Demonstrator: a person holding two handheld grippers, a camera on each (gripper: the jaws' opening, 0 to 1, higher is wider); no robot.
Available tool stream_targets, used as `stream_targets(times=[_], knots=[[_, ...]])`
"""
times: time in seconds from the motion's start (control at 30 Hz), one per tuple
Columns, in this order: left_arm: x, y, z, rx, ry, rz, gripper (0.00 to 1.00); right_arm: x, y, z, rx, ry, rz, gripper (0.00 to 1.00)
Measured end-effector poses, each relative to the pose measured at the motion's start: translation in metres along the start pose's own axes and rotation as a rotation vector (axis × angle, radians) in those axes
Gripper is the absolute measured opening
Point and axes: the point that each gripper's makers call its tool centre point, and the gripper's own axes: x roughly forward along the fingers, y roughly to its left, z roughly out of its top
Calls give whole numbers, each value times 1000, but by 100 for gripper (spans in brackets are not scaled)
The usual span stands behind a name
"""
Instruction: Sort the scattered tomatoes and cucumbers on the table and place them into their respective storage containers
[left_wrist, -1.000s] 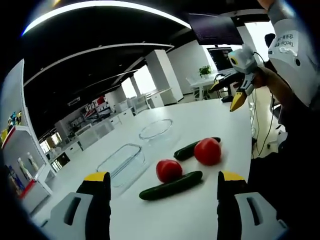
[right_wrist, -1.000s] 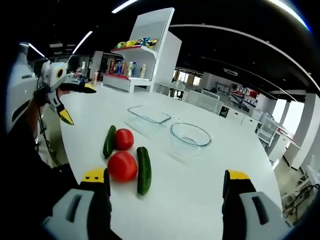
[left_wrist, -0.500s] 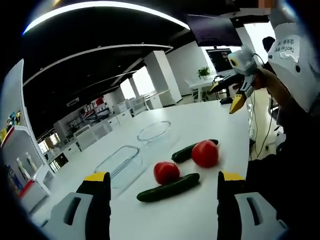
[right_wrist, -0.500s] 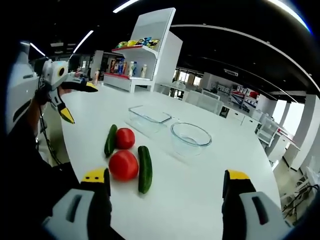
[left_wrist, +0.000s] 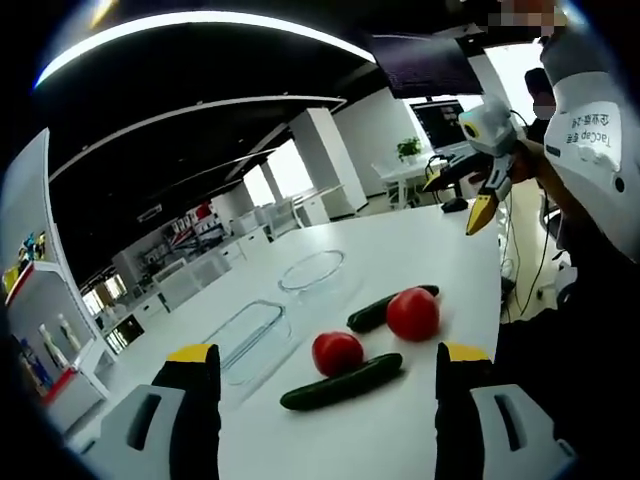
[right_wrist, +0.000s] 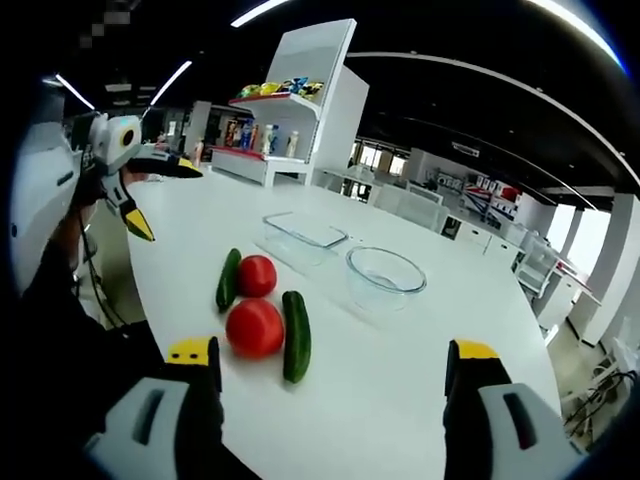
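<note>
Two red tomatoes and two green cucumbers lie close together on the white table. Beyond them stand a rectangular glass container and a round glass bowl, both with nothing inside. My left gripper is open, held back from the group. The right gripper view has the tomatoes, the cucumbers, the container and the bowl. My right gripper is open and short of them.
The right gripper hangs open over the table's far end, a white sleeve behind it. The left gripper hangs open at the left of the right gripper view. A white shelf unit stands beyond the table.
Both views have shifted slightly with the hands. The tomatoes, cucumbers and containers lie where they were, and both grippers remain open.
</note>
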Motion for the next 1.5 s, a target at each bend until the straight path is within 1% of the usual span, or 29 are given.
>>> stream_targets(times=[0.07, 0.17, 0.2, 0.27, 0.3, 0.33, 0.4, 0.47, 0.53, 0.63, 0.73, 0.77, 0.8, 0.87, 0.97, 1.1, 1.23, 1.37, 1.5], knots=[[3, 2, -1, 7, 4, 2, 89, 1, 0, 0, -3, 3, 2, 88], [10, 4, -7, 22, 25, -5, 89, 3, 1, 1, -4, -2, 5, 88], [13, 3, -9, 25, 30, -21, 89, 3, 2, 2, -2, -4, 8, 88], [23, -8, -18, 11, 43, -111, 90, 4, 3, 0, 3, -2, 12, 88], [29, -12, -23, 0, 50, -137, 90, 5, 4, -1, 2, 1, 13, 88], [34, -12, -27, -2, 52, -150, 90, 5, 4, -3, 1, 4, 13, 88], [46, -12, -38, 9, 72, -155, 90, 5, 7, -4, 9, 5, 27, 87], [51, -9, -48, 38, 111, -148, 90, 4, 8, -4, 18, 4, 34, 87], [57, -9, -55, 51, 131, -151, 90, 2, 8, -5, 20, 3, 34, 87], [63, -8, -63, 51, 151, -159, 90, 0, 5, -7, 18, 12, 18, 87], [68, -10, -67, 26, 155, -179, 90, -1, 2, -7, 19, 14, 9, 87], [69, -13, -66, 13, 147, -193, 90, -1, 1, -7, 19, 12, 8, 87], [71, -18, -61, -19, 119, -216, 89, -1, 2, -6, 20, 9, 10, 87], [72, -19, -59, -31, 112, -219, 89, 1, 5, -4, 26, 2, 25, 87], [77, -19, -58, -14, 105, -220, 89, 3, 10, -3, 25, 0, 38, 87], [82, -20, -65, 13, 134, -223, 89, 4, 12, -7, 24, 7, 47, 87], [87, -18, -71, 33, 156, -226, 88, 6, 10, -5, 40, -2, 46, 86], [89, -17, -76, 42, 171, -226, 88, 6, 11, -5, 38, -3, 48, 86], [90, -17, -78, 56, 184, -223, 88, 6, 11, -9, 40, 7, 47, 86]])
